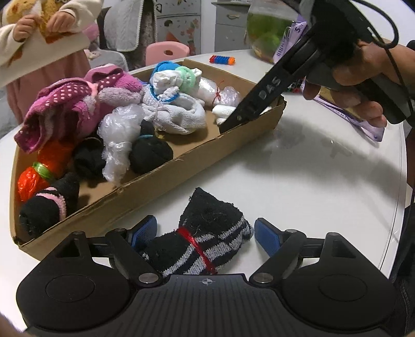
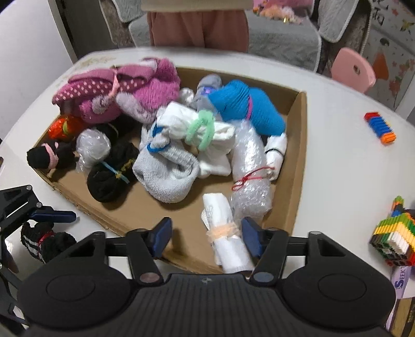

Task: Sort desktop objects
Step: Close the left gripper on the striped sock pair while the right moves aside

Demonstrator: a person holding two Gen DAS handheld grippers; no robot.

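A shallow cardboard box on the white table holds several bundled socks and plastic wraps. It also shows in the right wrist view. My left gripper is open, its blue pads on either side of a black, grey-striped sock bundle tied with red string, lying on the table beside the box. This bundle also shows in the right wrist view. My right gripper is open over the box's near corner, around a white roll with a peach band. The right gripper also shows in the left wrist view, dipping into the box.
In the box lie a pink dotted sock bundle, a blue sock, a grey sock and a bubble-wrap roll. Toy brick pieces lie on the table to the right. A person stands beyond the table. A fish bowl stands at the back.
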